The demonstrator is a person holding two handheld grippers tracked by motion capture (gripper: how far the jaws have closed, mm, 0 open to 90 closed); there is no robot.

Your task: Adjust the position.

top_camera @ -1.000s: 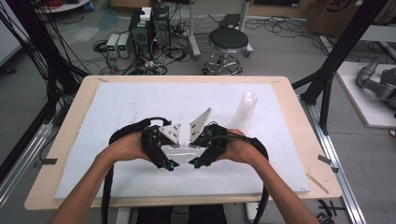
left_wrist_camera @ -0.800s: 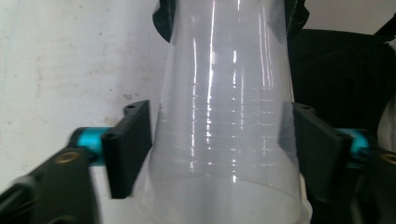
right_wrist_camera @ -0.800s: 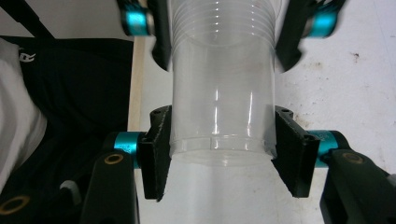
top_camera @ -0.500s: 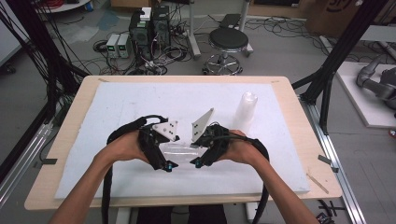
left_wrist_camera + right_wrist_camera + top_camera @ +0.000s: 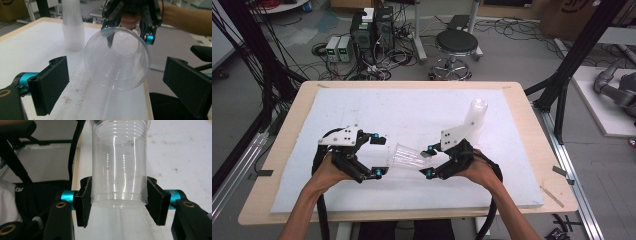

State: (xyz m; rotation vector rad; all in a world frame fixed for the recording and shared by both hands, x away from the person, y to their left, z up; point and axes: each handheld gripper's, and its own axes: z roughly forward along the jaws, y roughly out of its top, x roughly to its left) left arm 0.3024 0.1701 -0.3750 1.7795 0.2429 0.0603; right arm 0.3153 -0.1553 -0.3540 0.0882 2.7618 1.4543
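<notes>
A clear plastic cup [image 5: 408, 158] lies on its side above the white board, mouth towards my left gripper. My right gripper [image 5: 429, 161] is shut on the cup's base end; in the right gripper view both pads press the cup [image 5: 117, 165] near its bottom, with the right gripper [image 5: 117, 195] below it. My left gripper [image 5: 378, 155] stands open just left of the cup's mouth. In the left gripper view the cup [image 5: 117, 57] hangs between the wide-apart jaws of the left gripper [image 5: 117, 75], touching neither, and the right gripper [image 5: 128, 33] shows behind it.
A tall stack of clear cups [image 5: 476, 117] stands upright at the board's right back, also seen as the stack [image 5: 72, 27]. The white board [image 5: 412, 107] covers a wooden table [image 5: 532, 125]. A stool [image 5: 456, 45] and computer boxes [image 5: 372, 27] stand on the floor beyond.
The two grippers have drawn apart: the left one moved left, off the cup, and the right one shifted slightly right with the cup still in it.
</notes>
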